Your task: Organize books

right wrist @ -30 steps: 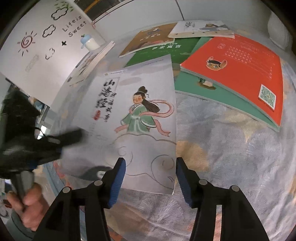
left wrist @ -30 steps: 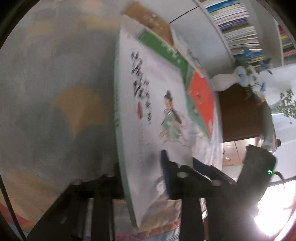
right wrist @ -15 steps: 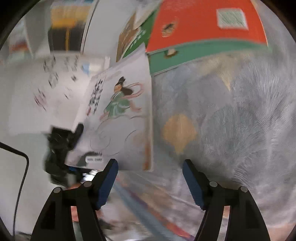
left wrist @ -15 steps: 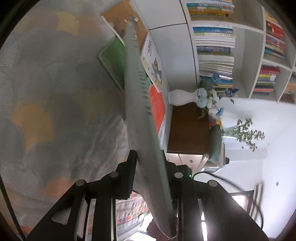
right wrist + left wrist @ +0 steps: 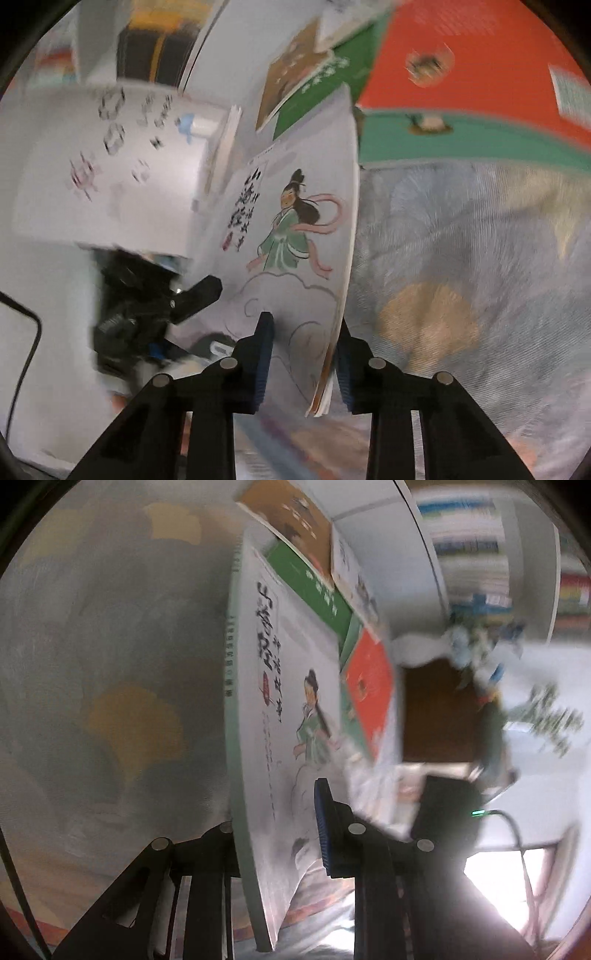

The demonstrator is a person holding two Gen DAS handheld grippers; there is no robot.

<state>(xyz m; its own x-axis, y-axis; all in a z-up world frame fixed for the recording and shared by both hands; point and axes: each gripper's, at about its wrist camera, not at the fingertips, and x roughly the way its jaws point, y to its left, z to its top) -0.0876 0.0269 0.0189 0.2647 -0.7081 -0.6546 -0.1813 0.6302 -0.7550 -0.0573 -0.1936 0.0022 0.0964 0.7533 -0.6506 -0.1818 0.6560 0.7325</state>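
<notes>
While it is held off the bedspread (image 5: 461, 229), the white book (image 5: 295, 236) is tilted up on edge between the two grippers, its cover with the green-robed figure turned toward the right wrist camera. It is a thin paperback and is judged light, yet limp: the cover is seen bowing along its length, so sag or a twist is likely if it is held by one corner only. The cover looks glossy and may slip under light pressure. A hold near the spine (image 5: 231, 686), where the pages are bound, is judged firmest; at the open page edge the leaves can fan or crease.

The left gripper (image 5: 273, 834) is clamped on the book's lower end beside the green spine. The right gripper (image 5: 301, 365) is closing on the lower corner at the page edge, with the book between its jaws; whether the pads press yet cannot be told for sure.

Beyond it, a red book (image 5: 469, 62), green book (image 5: 325, 85) and brown book (image 5: 291, 77) are left lying flat on the bedspread. A bookshelf (image 5: 469, 546) is seen further back, blurred.
</notes>
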